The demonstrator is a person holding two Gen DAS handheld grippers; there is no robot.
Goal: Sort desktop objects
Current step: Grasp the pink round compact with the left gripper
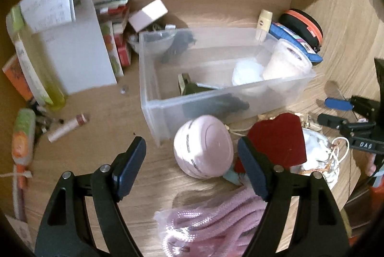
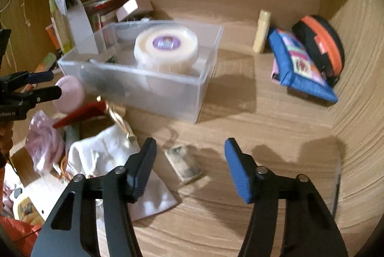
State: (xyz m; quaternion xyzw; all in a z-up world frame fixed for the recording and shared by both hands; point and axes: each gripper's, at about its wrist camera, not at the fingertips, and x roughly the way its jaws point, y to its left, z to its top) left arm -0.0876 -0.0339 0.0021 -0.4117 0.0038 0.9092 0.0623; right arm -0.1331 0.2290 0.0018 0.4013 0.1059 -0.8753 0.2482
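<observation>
The left gripper [image 1: 192, 168] hangs over the wooden desk [image 1: 96, 127] with its jaws spread wide and nothing pressed between the pads. A round pink case [image 1: 204, 146] lies on the desk just ahead of the gap, toward the right-hand finger, not touched by either finger as far as the view shows. At about one o'clock from that case stands a dark red box lid [image 1: 278, 139], and at six o'clock a bag of pink rope [image 1: 211, 225] lies close to the camera. At twelve o'clock sits the clear plastic bin [image 1: 153, 89], holding a round tub [image 1: 288, 62], a white crumpled piece and some dark items. At nine o'clock of the bin lean a white paper sheet [image 1: 79, 53] and a yellow-green bottle [image 1: 40, 69]; a small tube [image 1: 67, 127] lies loose at about eight o'clock.

The right gripper [image 2: 190, 165] is partly open and empty, its pads apart over bare wood. A small flat card [image 2: 184, 164] lies on the desk between the fingertips, untouched. White cloth [image 2: 105, 156] lies at nine o'clock of it. The bin is at eleven o'clock; a blue pouch [image 2: 300, 67], an orange-and-black round case [image 2: 321, 48] and a cream tube [image 2: 262, 31] stand at one o'clock by the back wall.
</observation>
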